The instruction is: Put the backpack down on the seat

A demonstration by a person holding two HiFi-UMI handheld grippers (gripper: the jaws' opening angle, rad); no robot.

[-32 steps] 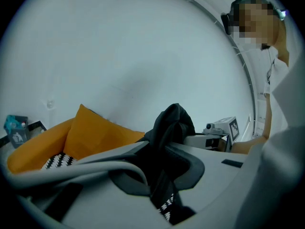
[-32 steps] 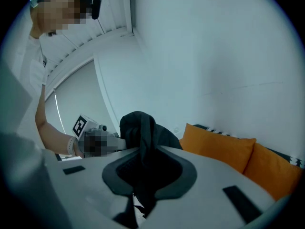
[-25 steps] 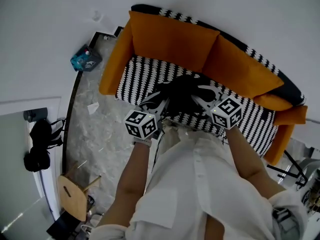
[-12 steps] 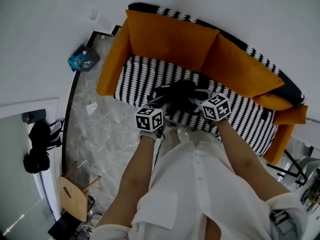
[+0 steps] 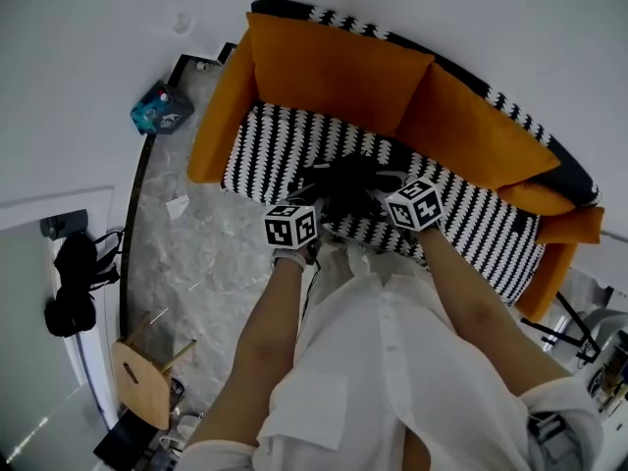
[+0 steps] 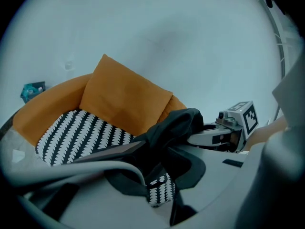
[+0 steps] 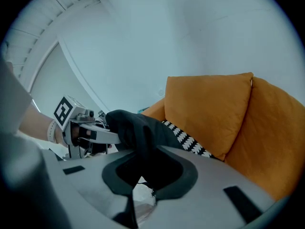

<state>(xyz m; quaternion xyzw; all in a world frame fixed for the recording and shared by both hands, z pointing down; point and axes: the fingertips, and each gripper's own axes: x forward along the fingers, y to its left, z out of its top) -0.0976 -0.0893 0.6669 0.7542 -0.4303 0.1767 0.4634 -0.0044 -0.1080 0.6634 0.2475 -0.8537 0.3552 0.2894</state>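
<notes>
A black backpack (image 5: pixel 348 180) rests on the front part of the sofa's black-and-white seat (image 5: pixel 265 145), between my two grippers. My left gripper (image 5: pixel 312 202) holds its left side; in the left gripper view the dark fabric (image 6: pixel 176 128) lies between the jaws, which are opening. My right gripper (image 5: pixel 385 190) grips the other side, and in the right gripper view it is shut on a fold of the backpack (image 7: pixel 138 128). Each gripper also sees the other gripper across the bag: the right gripper (image 6: pixel 224 133) and the left gripper (image 7: pixel 86 133).
Orange cushions (image 5: pixel 339 77) line the sofa's back and arms. On the marble floor to the left lie a blue packet (image 5: pixel 162 111) and a scrap of paper (image 5: pixel 179 207). A wooden stool (image 5: pixel 142 381) and a black bag (image 5: pixel 74 283) are at lower left.
Both grippers have moved forward and closer together over the seat, carrying the backpack further onto the sofa.
</notes>
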